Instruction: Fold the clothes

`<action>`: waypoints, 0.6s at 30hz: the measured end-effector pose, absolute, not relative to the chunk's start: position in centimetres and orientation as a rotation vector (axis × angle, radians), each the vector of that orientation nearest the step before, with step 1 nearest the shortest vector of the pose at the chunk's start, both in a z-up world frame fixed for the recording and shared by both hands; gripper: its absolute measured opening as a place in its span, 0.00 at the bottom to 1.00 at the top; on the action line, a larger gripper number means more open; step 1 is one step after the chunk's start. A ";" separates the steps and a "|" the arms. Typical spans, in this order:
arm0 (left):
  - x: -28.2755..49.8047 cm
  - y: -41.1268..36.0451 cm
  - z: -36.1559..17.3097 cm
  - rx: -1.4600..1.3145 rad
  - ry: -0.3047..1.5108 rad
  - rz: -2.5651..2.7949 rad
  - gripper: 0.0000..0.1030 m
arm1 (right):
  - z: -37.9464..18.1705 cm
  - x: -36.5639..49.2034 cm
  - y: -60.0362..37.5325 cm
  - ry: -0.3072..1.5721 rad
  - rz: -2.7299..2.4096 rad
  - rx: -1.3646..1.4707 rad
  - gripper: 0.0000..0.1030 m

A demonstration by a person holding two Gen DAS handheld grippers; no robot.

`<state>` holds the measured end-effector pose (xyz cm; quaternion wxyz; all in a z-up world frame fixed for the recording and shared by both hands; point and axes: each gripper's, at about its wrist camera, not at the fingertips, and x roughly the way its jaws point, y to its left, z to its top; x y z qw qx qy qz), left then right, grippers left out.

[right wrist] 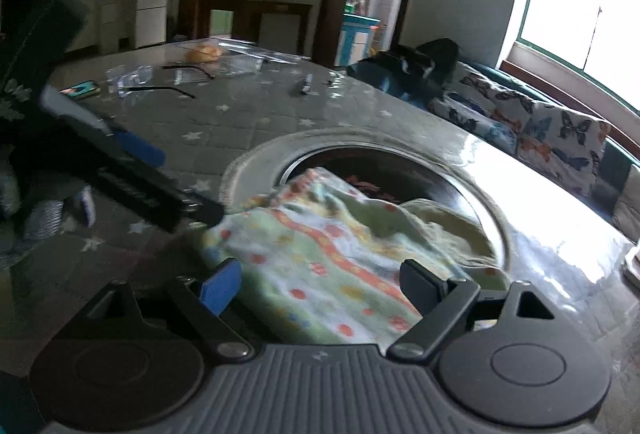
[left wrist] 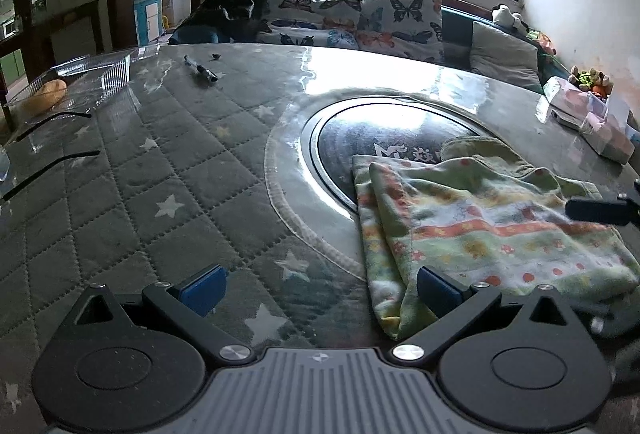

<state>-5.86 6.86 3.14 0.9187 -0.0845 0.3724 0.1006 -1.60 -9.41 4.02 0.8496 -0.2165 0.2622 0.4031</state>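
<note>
A small green garment with orange stripes and coloured dots (left wrist: 492, 230) lies folded over on the table, partly over a round dark inset (left wrist: 360, 138). My left gripper (left wrist: 320, 288) is open, its right finger at the garment's near left edge, holding nothing. In the right wrist view the same garment (right wrist: 320, 246) lies between the open fingers of my right gripper (right wrist: 320, 282), which holds nothing. The left gripper's fingers (right wrist: 140, 170) reach in from the left beside the garment. A right gripper fingertip (left wrist: 600, 210) shows at the right edge of the left wrist view.
The table has a quilted grey star-pattern cover (left wrist: 160, 174) under clear plastic. On it are a clear tray with bread (left wrist: 48, 94), a pen (left wrist: 202, 71), a phone (right wrist: 82, 89) and tissue packs (left wrist: 588, 114). A butterfly-print sofa (left wrist: 360, 22) stands behind the table.
</note>
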 end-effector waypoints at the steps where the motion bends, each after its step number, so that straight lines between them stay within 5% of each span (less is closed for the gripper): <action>1: -5.9 6.9 3.2 -0.172 0.763 0.209 1.00 | 4.0 -1.9 -9.2 0.552 0.861 -0.460 0.84; 18: -5.9 9.8 4.6 -0.284 0.721 0.240 1.00 | 3.1 -4.7 -4.1 0.513 1.004 -0.599 0.60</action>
